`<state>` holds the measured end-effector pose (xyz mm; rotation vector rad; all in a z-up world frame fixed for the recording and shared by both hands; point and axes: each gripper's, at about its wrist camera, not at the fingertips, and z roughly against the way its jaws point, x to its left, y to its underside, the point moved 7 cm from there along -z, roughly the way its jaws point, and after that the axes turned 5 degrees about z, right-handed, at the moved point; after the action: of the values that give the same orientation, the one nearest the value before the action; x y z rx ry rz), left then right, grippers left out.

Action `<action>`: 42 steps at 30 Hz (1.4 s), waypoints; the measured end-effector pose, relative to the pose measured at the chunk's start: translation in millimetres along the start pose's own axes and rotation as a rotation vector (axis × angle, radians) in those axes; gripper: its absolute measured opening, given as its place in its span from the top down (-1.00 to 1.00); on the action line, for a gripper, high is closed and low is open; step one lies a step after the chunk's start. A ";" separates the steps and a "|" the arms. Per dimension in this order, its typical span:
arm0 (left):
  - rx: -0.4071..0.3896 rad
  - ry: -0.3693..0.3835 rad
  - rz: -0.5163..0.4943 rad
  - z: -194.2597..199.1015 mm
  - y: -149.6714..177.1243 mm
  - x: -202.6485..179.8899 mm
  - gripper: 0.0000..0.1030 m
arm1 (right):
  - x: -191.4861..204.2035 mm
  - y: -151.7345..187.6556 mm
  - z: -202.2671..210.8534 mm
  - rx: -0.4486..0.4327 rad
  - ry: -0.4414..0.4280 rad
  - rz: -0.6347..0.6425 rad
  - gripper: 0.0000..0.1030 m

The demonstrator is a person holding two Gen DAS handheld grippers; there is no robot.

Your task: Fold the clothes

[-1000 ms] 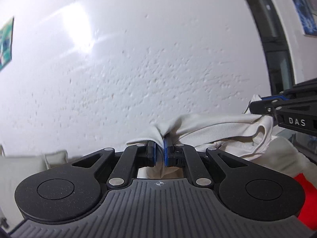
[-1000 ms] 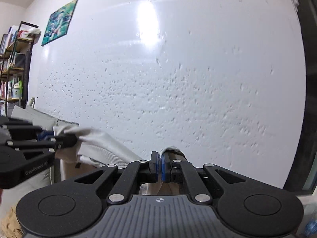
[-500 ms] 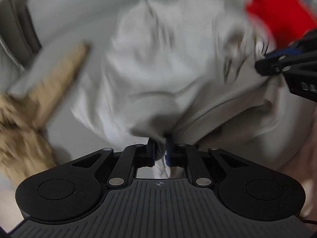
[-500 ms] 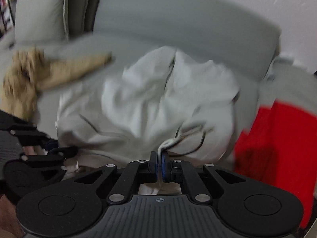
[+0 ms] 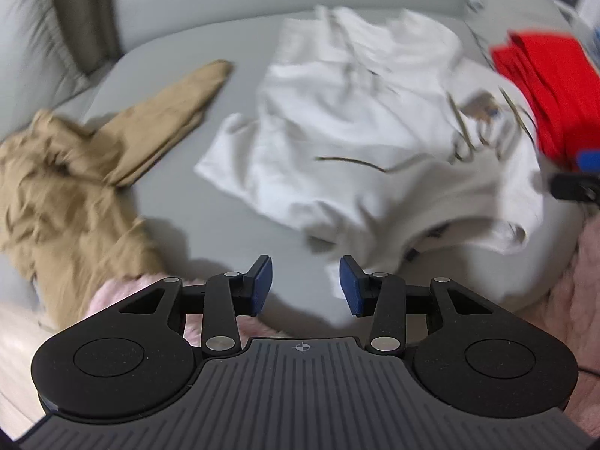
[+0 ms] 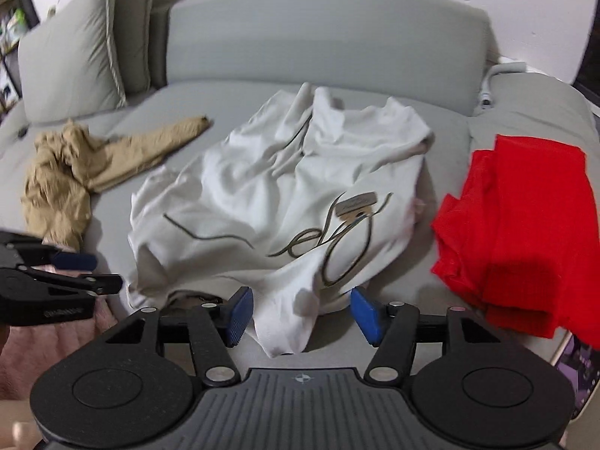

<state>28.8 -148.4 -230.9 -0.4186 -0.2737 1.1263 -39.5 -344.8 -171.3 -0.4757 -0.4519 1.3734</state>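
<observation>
- Lying rumpled in the middle of the grey sofa (image 6: 337, 37) seat, the white shirt (image 6: 262, 187) is spread in loose ridges, print side up, with a dark looping design and a small tag near the middle of it.
- I judge it light, thin and quite limp: it will drape and slide rather than hold any shape, so a fold will only stay crisp if I flatten the cloth well.
- One flap of its near edge droops toward me, right between the blue pads of my right gripper (image 6: 300, 313), which stands wide apart and grips nothing.
- My left gripper (image 5: 304, 285) is just as wide, with nothing between its pads; the shirt's near corner lies just ahead of it and to its right.
- For a hold, I would pinch seamed or doubled places: the hem corners nearest me, or the shoulder seams at the far side by the neck opening. A single layer in the middle would just bunch up.
- The blur in the left view tells me little about the exact edge there, so I cannot tell which corner is sleeve and which is hem.
- To the left of the shirt lies a crumpled tan garment (image 6: 75, 172), one leg or sleeve stretched toward the shirt, apart from it.
- To the right sits a red garment (image 6: 525, 232), seemingly stacked in layers on the sofa arm.
- Pink fluffy fabric (image 5: 573, 281) shows at the near edge.
</observation>
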 end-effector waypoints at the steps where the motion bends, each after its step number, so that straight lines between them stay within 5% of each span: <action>1: -0.010 -0.003 0.022 0.5 -2.0 4.8 0.11 | -2.1 -0.8 0.4 -0.006 0.009 -0.004 -0.13; 7: -0.034 -0.036 0.084 -8.5 -19.0 20.0 0.13 | -6.6 -2.7 -8.0 -0.002 0.041 -0.025 0.03; 14: -0.034 -0.037 0.075 -18.5 -32.6 20.6 0.13 | -14.5 -3.8 -11.5 -0.005 0.049 -0.048 0.02; 23: -0.001 -0.128 0.121 -51.7 -55.7 57.4 0.12 | -45.9 9.0 -27.6 0.057 0.046 -0.163 0.03; 31: -0.019 -0.136 0.169 -82.1 -86.4 89.9 0.13 | -56.7 7.2 -31.4 0.044 0.064 -0.196 0.03; 42: 0.017 0.050 0.130 -127.3 -88.9 79.9 0.33 | -53.2 1.0 -41.4 0.072 0.085 -0.142 0.03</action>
<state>186.7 -131.5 -303.5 -0.4534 -0.1953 1.2429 -24.4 -399.7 -207.4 -0.4328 -0.3582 1.2239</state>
